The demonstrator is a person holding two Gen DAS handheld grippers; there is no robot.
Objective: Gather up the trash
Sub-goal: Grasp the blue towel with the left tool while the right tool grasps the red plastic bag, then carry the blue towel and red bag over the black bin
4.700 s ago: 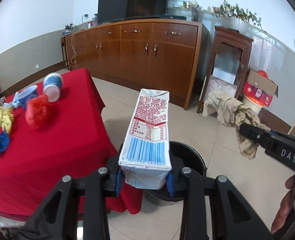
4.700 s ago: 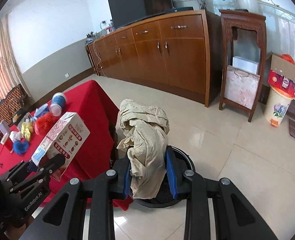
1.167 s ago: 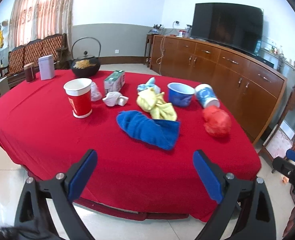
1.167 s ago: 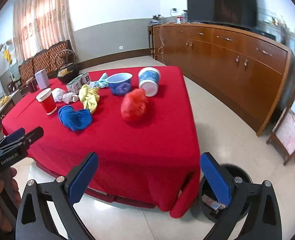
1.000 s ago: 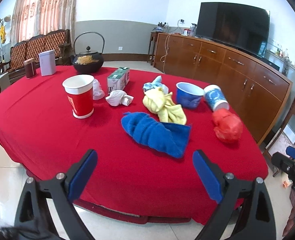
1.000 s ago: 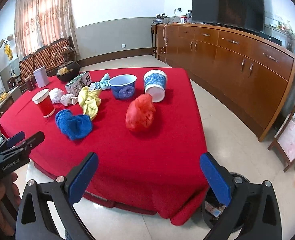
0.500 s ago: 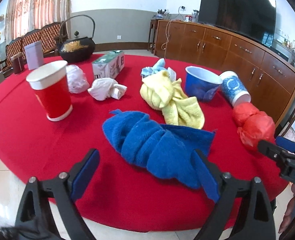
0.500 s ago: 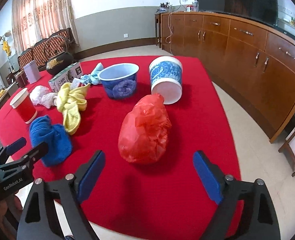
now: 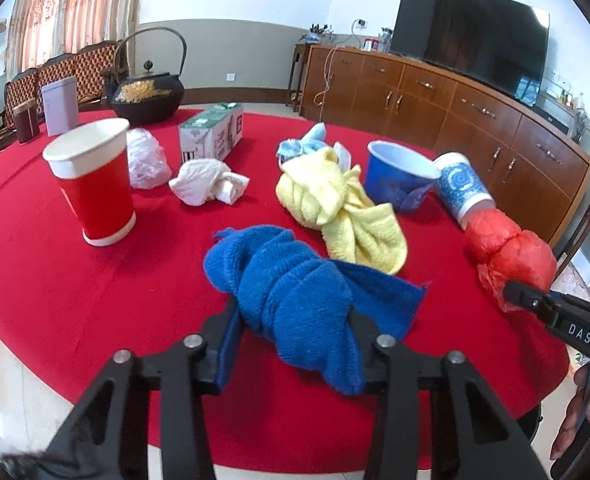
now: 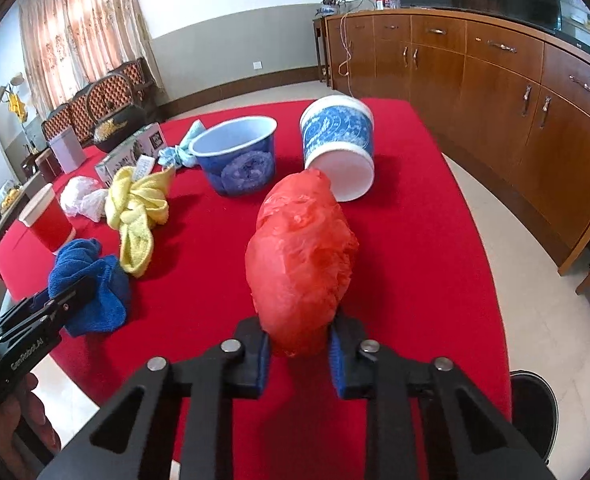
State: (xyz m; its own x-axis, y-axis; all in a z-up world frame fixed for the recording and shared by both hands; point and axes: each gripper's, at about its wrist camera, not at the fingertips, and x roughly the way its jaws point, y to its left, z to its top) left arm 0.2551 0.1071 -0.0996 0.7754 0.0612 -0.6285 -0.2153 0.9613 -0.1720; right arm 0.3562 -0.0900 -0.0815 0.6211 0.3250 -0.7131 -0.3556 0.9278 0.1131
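A knotted blue towel [image 9: 295, 292] lies near the front edge of the red table [image 9: 55, 280]. My left gripper [image 9: 293, 340] is closing on its near end, and both pads press into the cloth. On the table's right side rests a crumpled red plastic bag [image 10: 301, 260]. Around the bag's near end my right gripper [image 10: 299, 354] is closing, its pads squeezing the plastic. The left wrist view has the red plastic bag [image 9: 511, 256] at far right with the right gripper's tip against it. The blue towel [image 10: 91, 280] sits at lower left in the right wrist view.
Further back on the table are a yellow cloth [image 9: 335, 204], a red paper cup [image 9: 95, 184], white crumpled wrappers [image 9: 207, 184], a blue bowl [image 10: 241, 160], a tipped blue-patterned cup [image 10: 341, 144], a green carton [image 9: 211, 136] and a black kettle [image 9: 147, 92]. A black bin [image 10: 535, 412] stands on the floor at right.
Both grippers came forward and down to the table and shut from wide open, the left onto the blue towel and the right onto the red bag.
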